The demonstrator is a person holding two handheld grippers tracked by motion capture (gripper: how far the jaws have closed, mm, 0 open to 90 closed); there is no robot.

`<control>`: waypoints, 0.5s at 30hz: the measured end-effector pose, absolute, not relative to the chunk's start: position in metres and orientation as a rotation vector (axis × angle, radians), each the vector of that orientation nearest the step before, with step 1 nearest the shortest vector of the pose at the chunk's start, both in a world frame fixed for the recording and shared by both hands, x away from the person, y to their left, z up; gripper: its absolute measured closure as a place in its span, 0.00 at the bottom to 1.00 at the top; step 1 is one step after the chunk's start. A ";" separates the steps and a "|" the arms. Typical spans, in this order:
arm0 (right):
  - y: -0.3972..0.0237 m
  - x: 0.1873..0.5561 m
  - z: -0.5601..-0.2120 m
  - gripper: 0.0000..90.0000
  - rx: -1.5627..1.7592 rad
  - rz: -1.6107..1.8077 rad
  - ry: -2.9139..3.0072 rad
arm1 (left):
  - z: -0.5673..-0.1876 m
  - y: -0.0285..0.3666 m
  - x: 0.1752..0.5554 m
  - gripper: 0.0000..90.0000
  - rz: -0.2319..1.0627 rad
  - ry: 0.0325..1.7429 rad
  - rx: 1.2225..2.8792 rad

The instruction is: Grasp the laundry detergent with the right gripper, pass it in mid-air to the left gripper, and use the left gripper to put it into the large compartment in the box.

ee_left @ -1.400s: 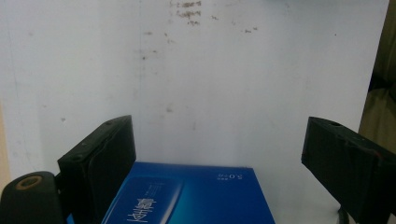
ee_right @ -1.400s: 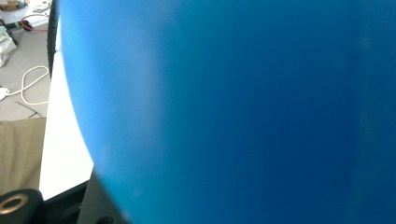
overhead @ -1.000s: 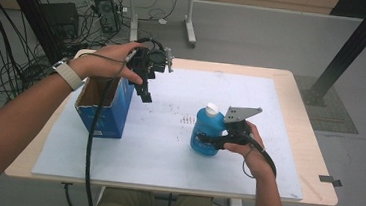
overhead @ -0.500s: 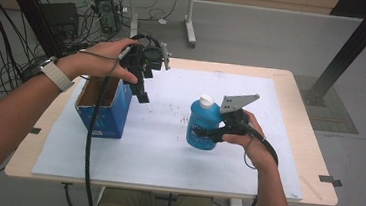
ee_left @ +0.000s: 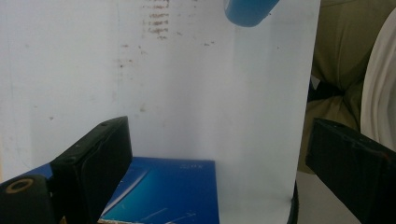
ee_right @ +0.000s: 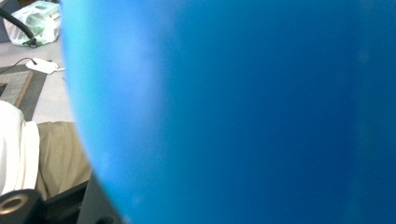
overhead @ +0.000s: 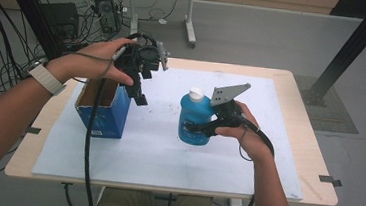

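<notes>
A person's right gripper [overhead: 208, 129] clamps a blue plastic bottle with a white cap [overhead: 194, 118], held above the white mat [overhead: 166, 154] near the table's centre. At 9 o'clock of it stands an open blue cardboard box [overhead: 101, 110]; the left gripper [overhead: 139, 96], jaws just opening on nothing, hovers beside it. Best practice: keep the bottle upright, then lower it squarely into the box.

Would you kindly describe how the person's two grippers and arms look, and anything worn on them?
Both grippers are black. The right gripper carries a grey three-cornered plate; the left gripper trails a black cable. Its jaws look blocky and matte. The left wrist wears a pale watch strap; the forearms are bare.
</notes>
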State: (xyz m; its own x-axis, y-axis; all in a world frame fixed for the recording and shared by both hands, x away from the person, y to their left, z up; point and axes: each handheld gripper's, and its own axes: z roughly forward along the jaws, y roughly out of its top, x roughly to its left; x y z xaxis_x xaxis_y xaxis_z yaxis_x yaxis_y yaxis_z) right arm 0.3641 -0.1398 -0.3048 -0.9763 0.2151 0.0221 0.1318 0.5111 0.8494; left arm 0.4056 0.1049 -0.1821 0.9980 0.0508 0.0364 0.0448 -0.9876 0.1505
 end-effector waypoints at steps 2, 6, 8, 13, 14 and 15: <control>-0.138 0.364 -0.304 0.49 0.296 1.479 2.660 | -0.181 0.105 0.404 0.08 0.061 0.066 2.991; -0.134 0.365 -0.302 0.49 0.273 1.475 2.668 | -0.178 0.105 0.400 0.08 0.060 0.051 2.983; -0.133 0.366 -0.301 0.49 0.267 1.475 2.674 | -0.176 0.104 0.398 0.08 0.061 0.040 2.974; -0.130 0.367 -0.299 0.49 0.251 1.482 2.685 | -0.173 0.102 0.393 0.08 0.070 0.027 2.974; -0.129 0.367 -0.298 0.49 0.247 1.483 2.688 | -0.173 0.101 0.392 0.08 0.070 0.026 2.974; -0.129 0.367 -0.298 0.49 0.245 1.484 2.688 | -0.172 0.101 0.392 0.08 0.071 0.024 2.973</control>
